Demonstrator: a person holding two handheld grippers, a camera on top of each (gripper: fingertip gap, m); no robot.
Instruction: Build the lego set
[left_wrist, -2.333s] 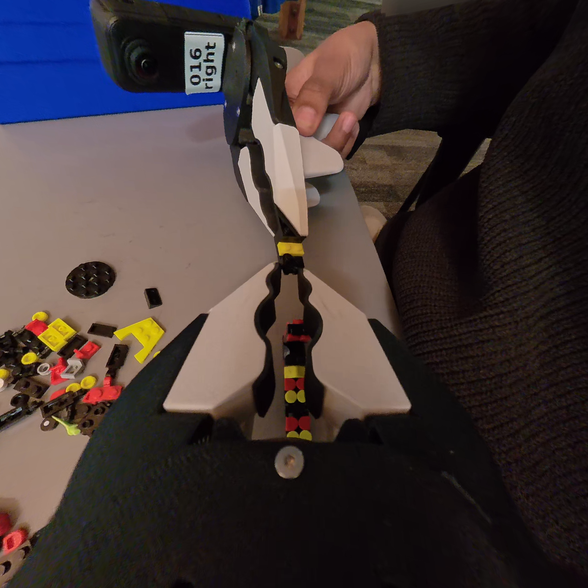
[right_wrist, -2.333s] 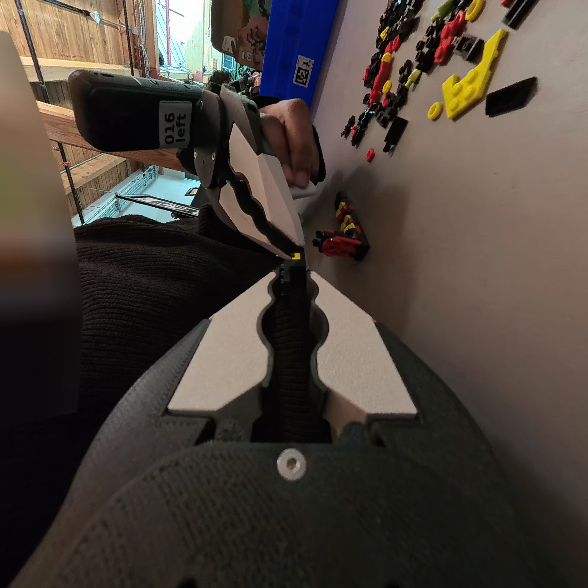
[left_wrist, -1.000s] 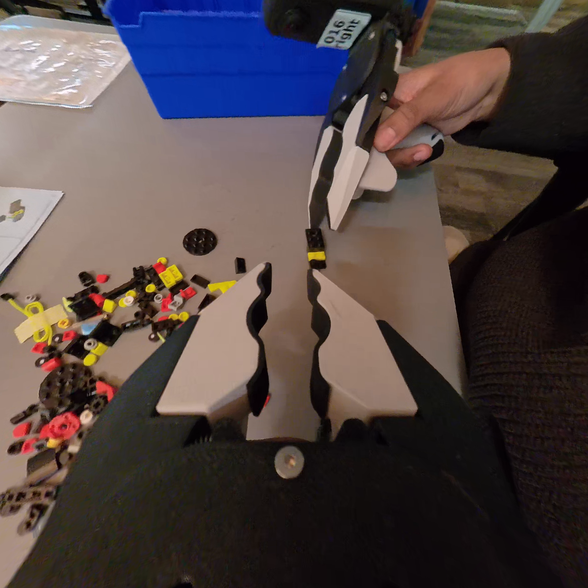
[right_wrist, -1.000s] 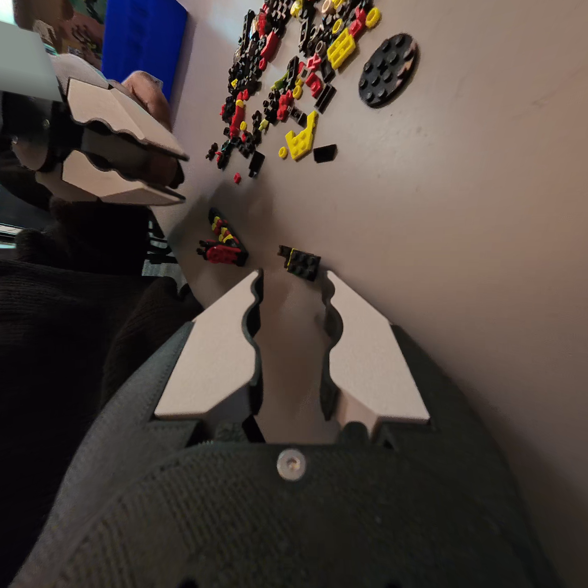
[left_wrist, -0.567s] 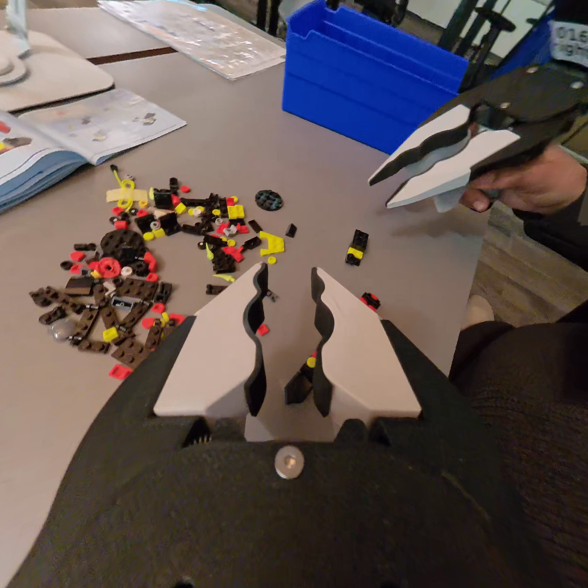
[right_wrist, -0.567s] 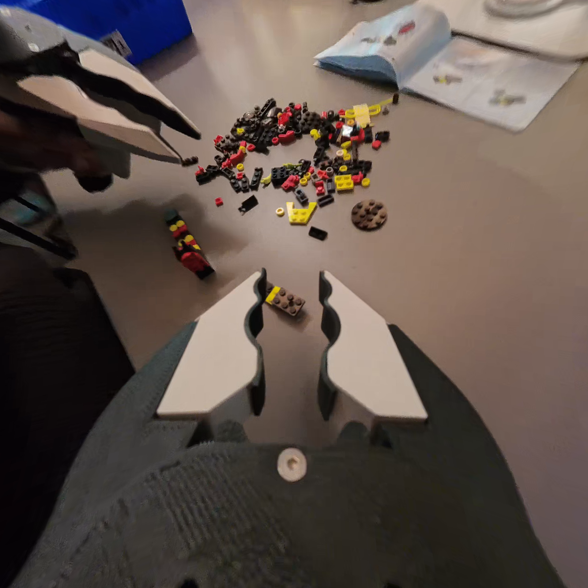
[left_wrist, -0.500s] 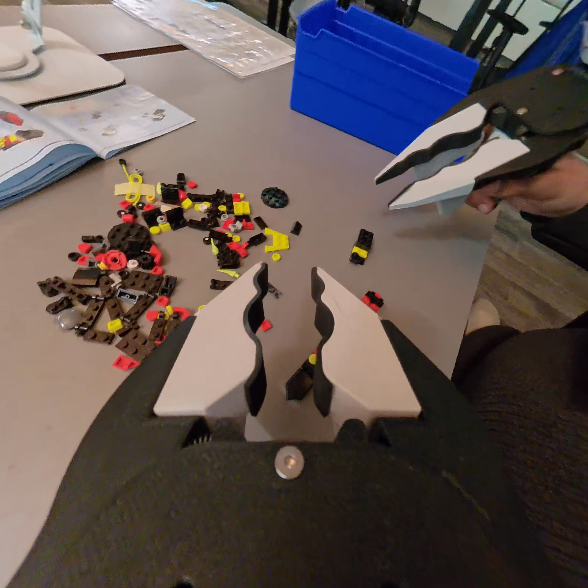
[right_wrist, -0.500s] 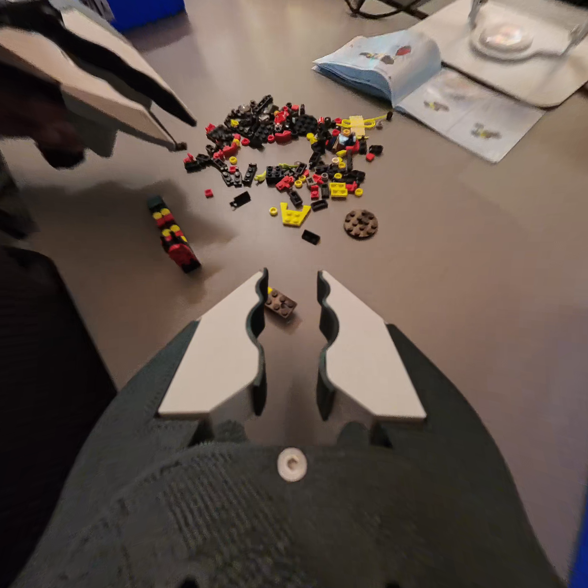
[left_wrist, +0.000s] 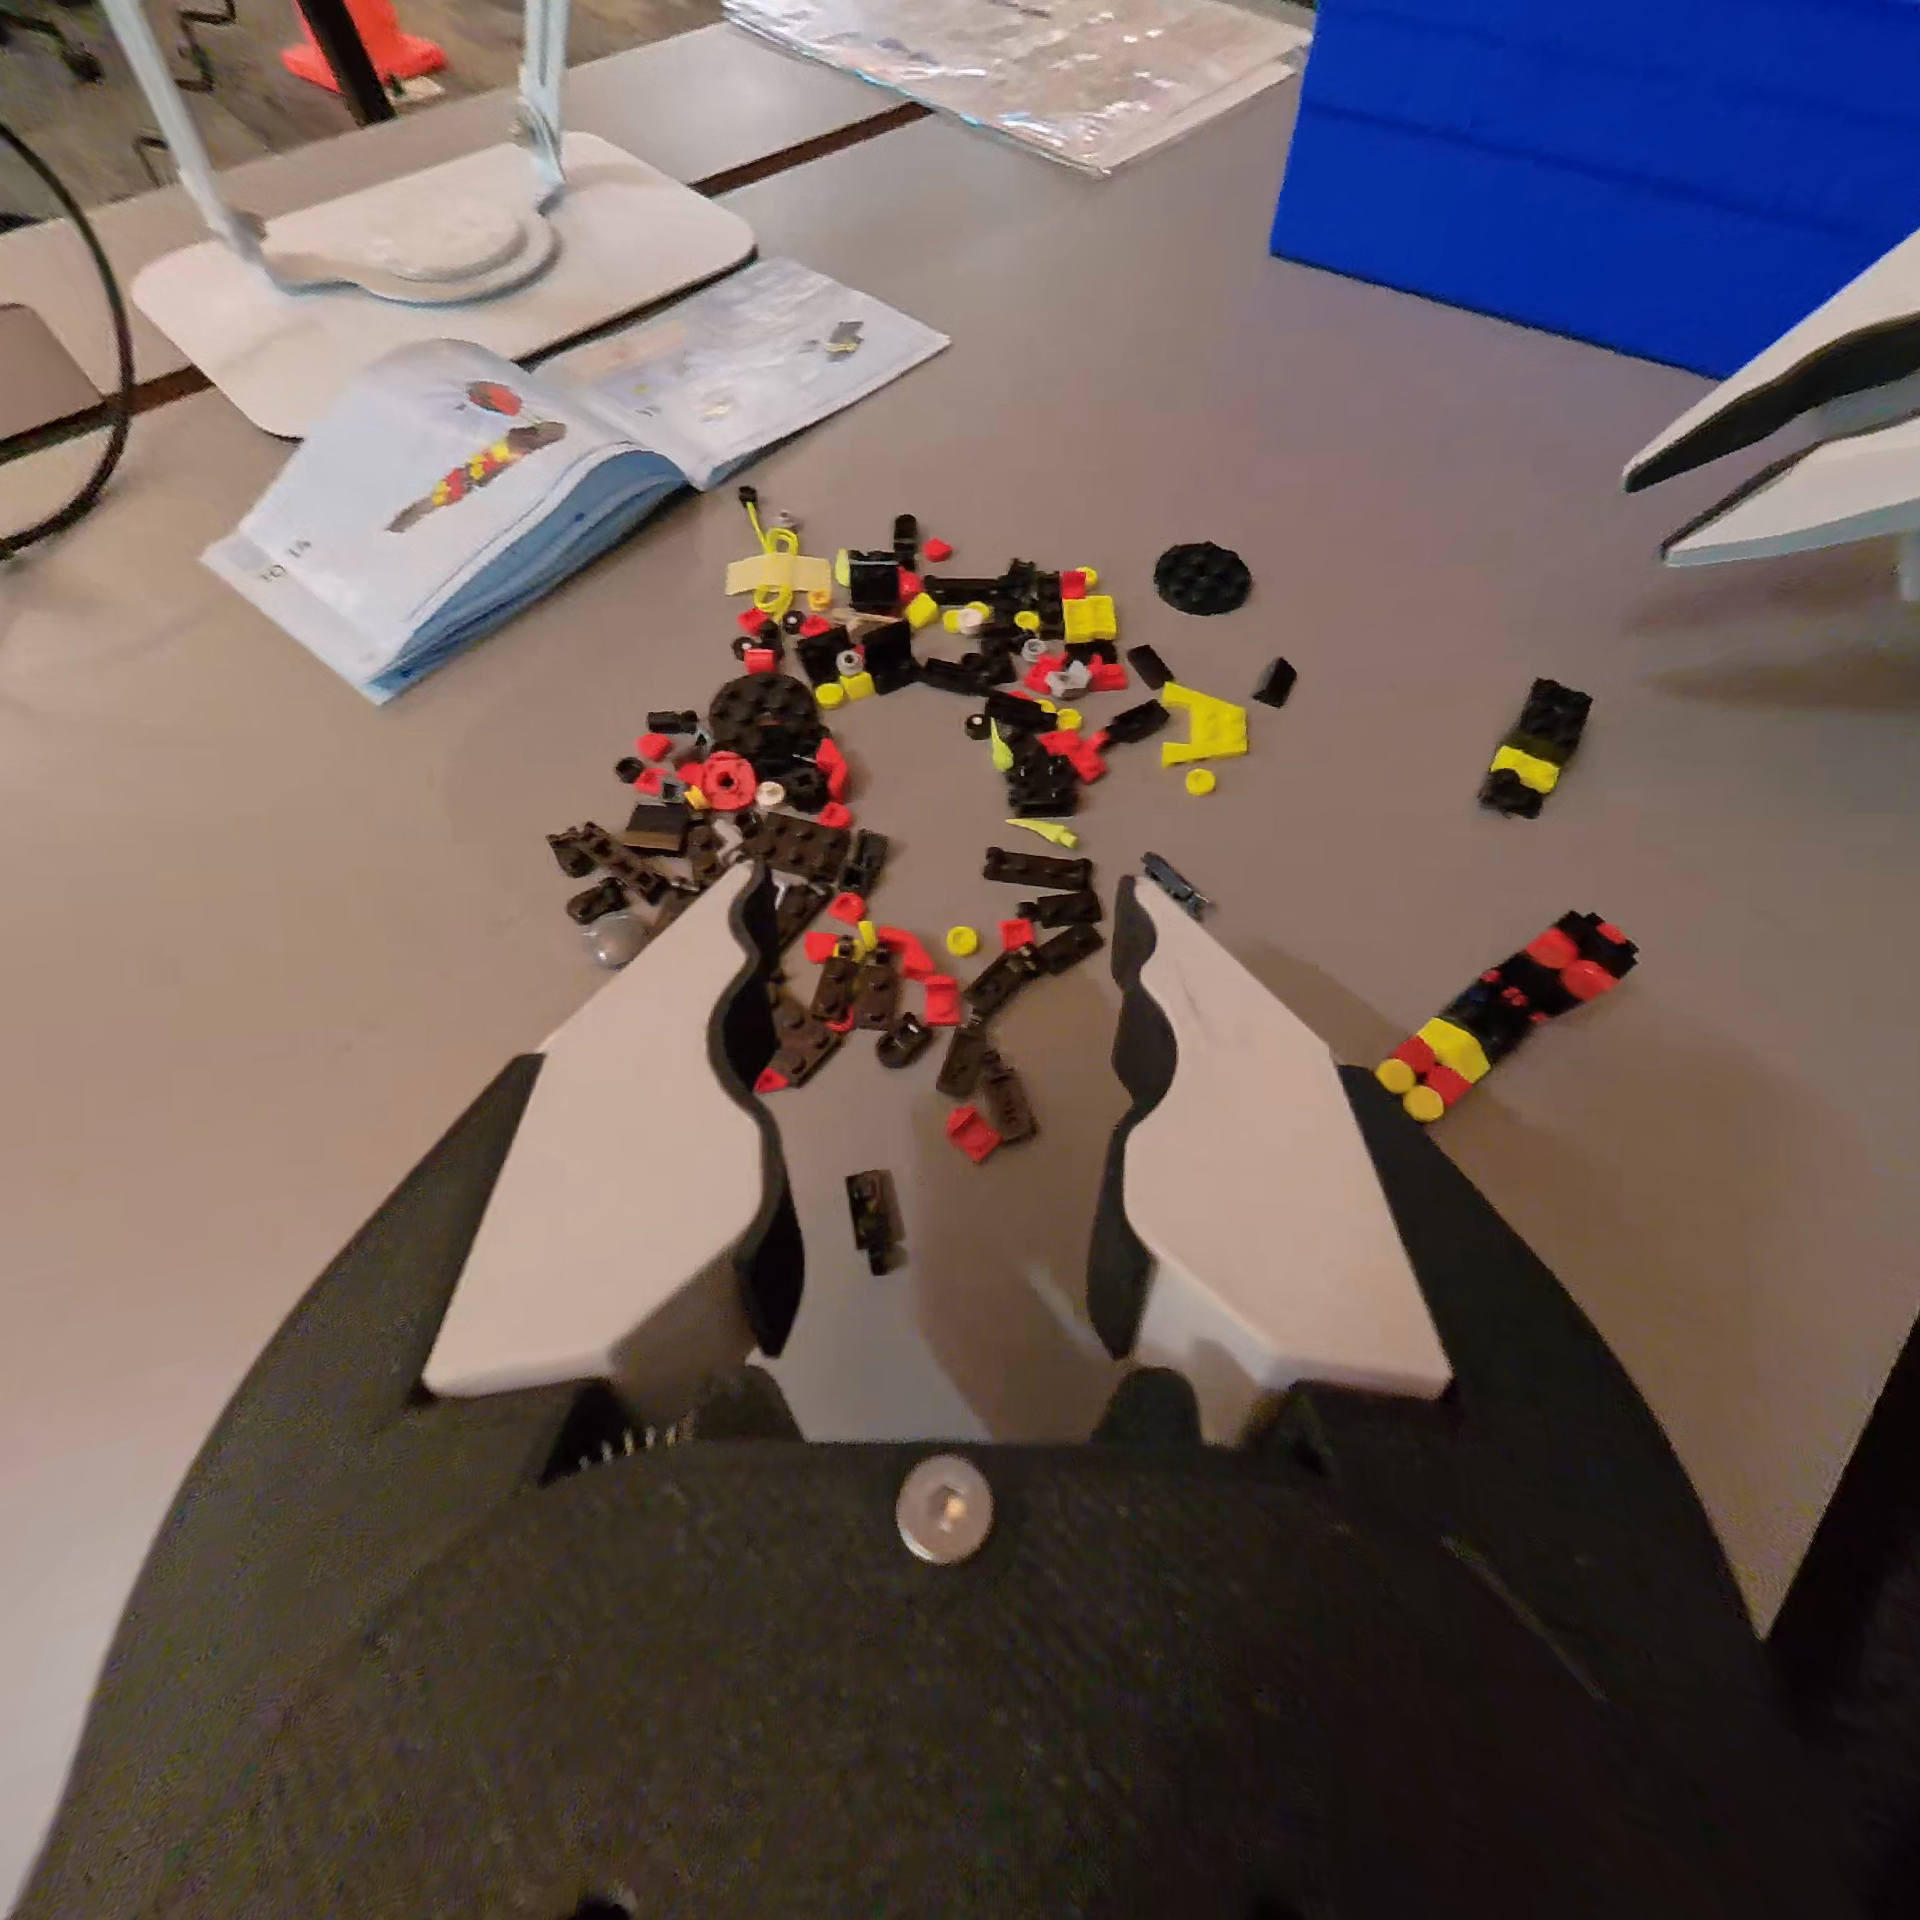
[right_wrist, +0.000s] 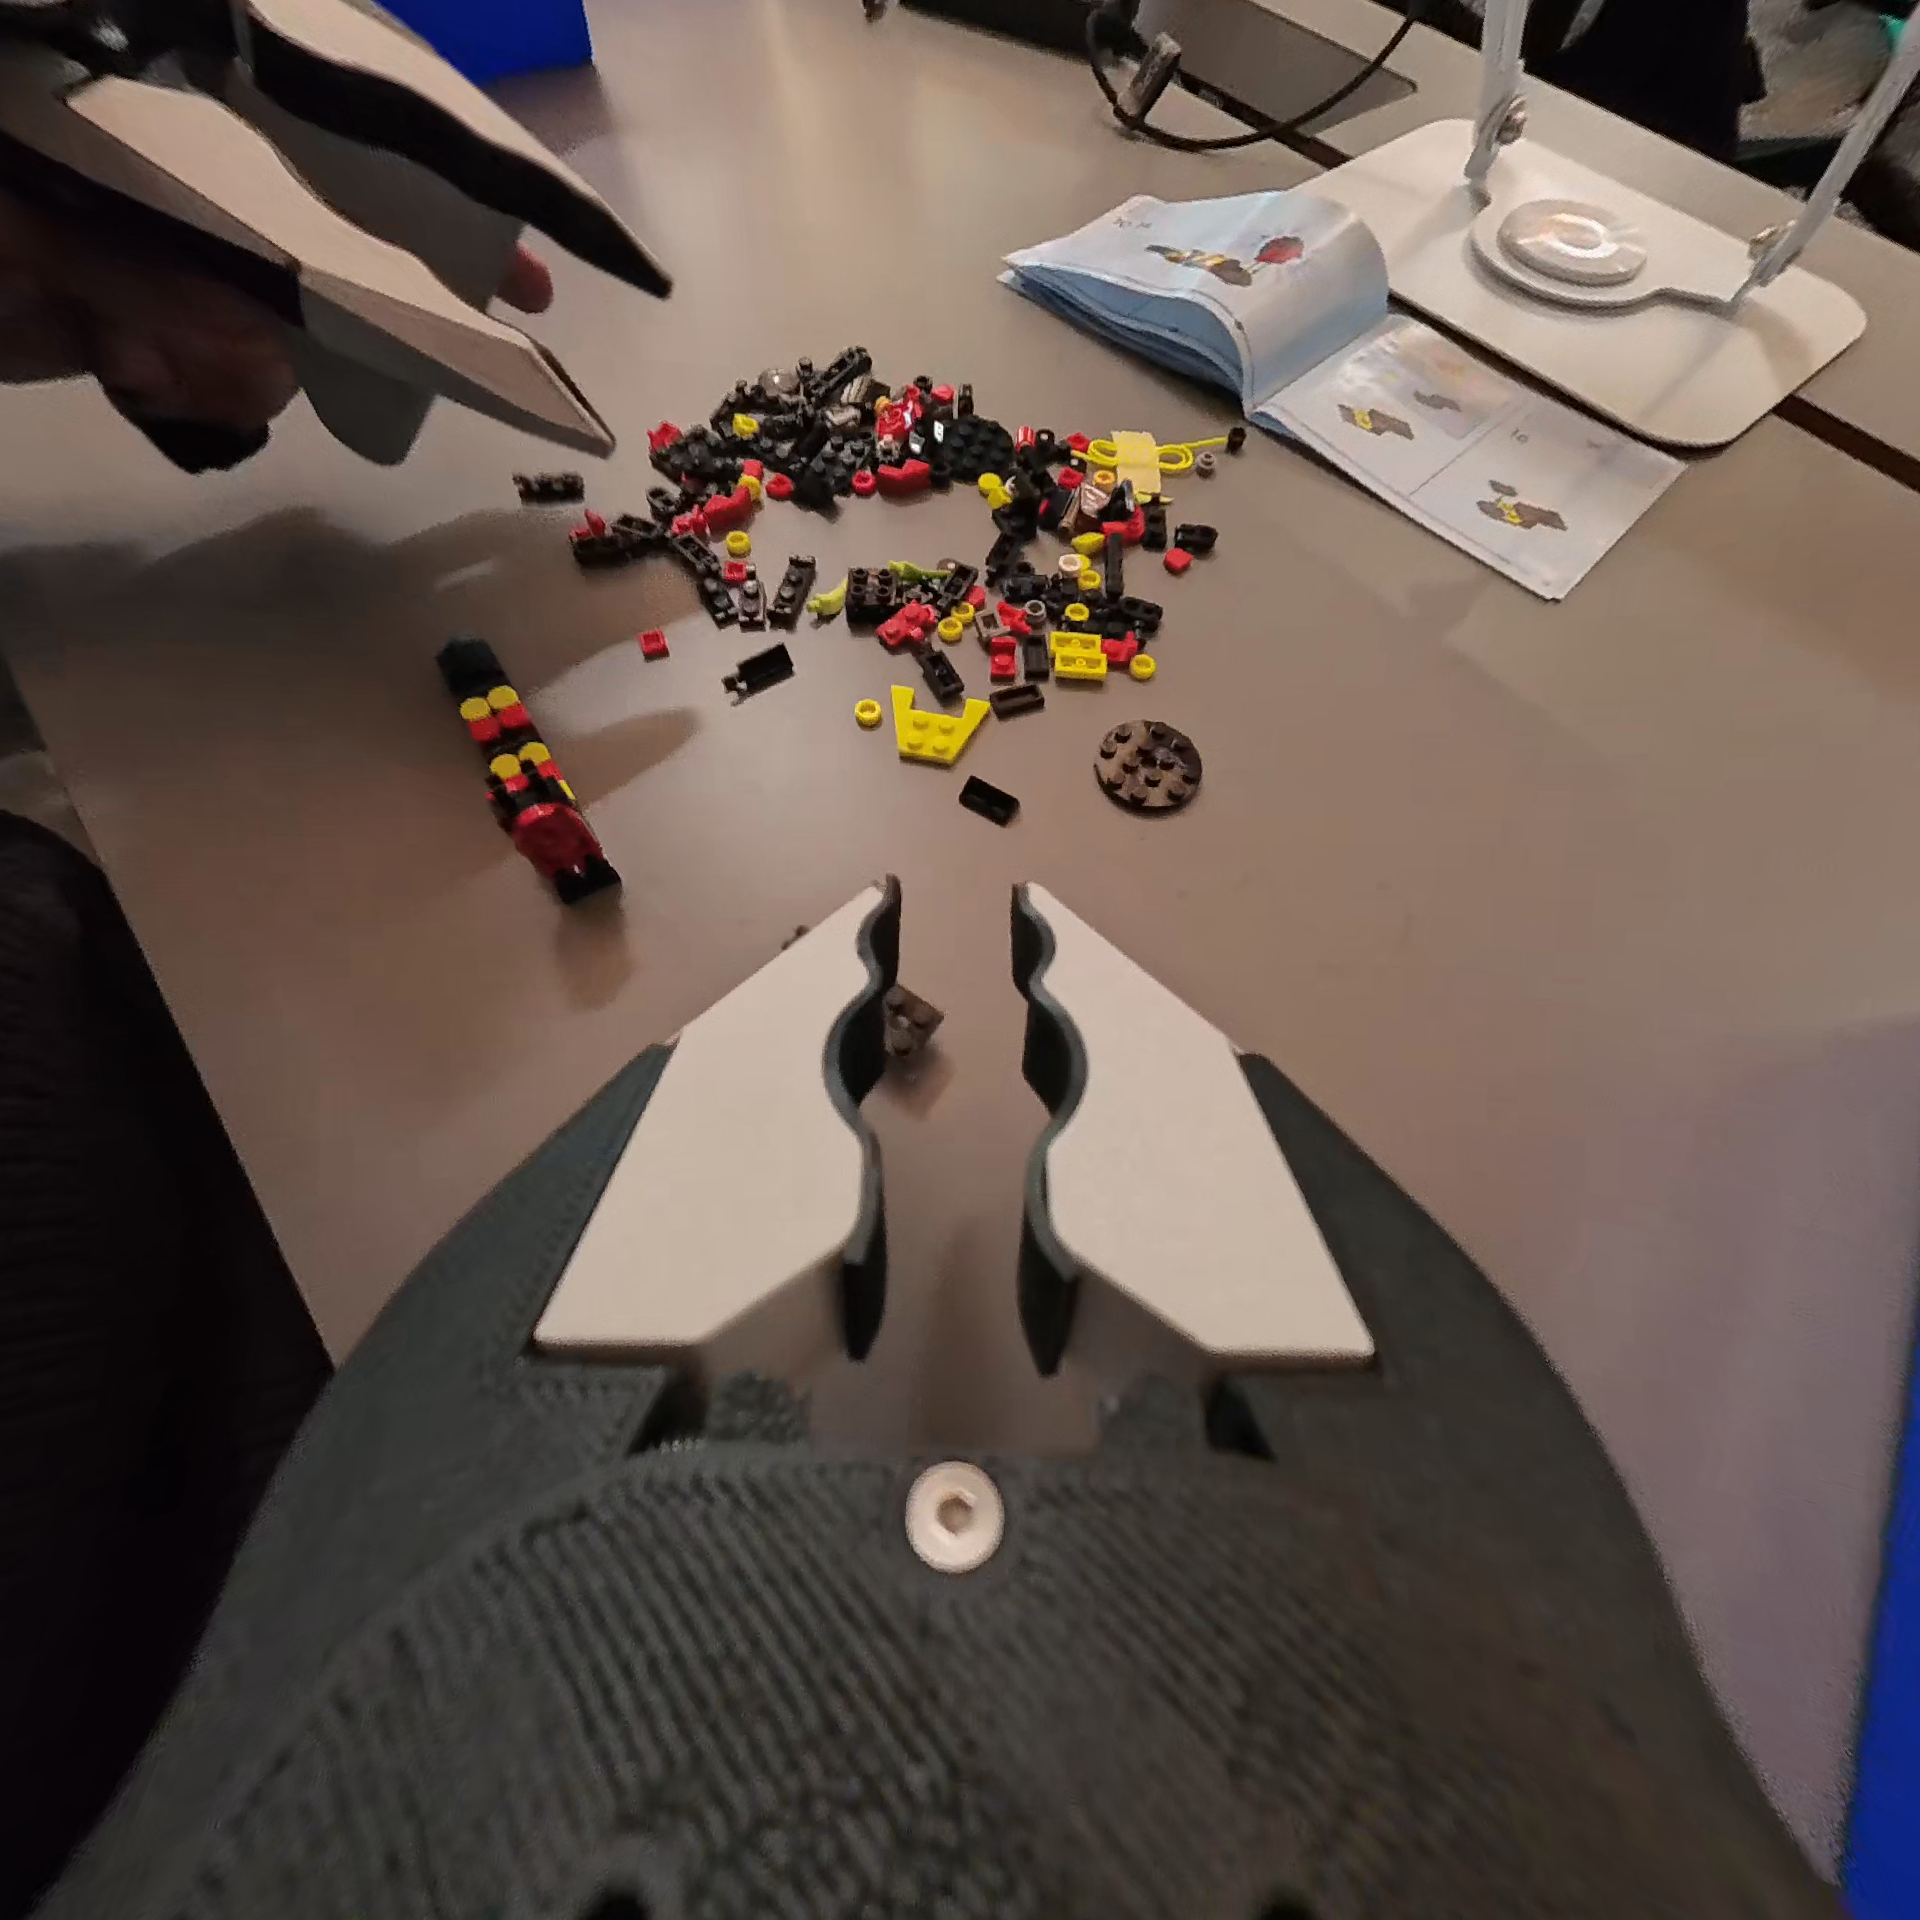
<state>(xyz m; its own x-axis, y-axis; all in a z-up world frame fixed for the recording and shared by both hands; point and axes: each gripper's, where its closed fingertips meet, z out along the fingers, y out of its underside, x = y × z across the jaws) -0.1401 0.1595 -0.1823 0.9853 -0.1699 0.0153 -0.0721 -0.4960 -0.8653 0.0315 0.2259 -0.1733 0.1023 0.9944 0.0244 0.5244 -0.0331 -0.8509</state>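
The long black, red and yellow assembly is lying on the table beside the loose pieces; light, stiff, likely snapping apart unless pinched across its sides. Both grippers, left and right, are hanging parted, empty.

The loose pile of pieces was spread on the table. Behind the pile, an open booklet was laid; to its right, a long assembly and, farther back, a short assembly were set apart.
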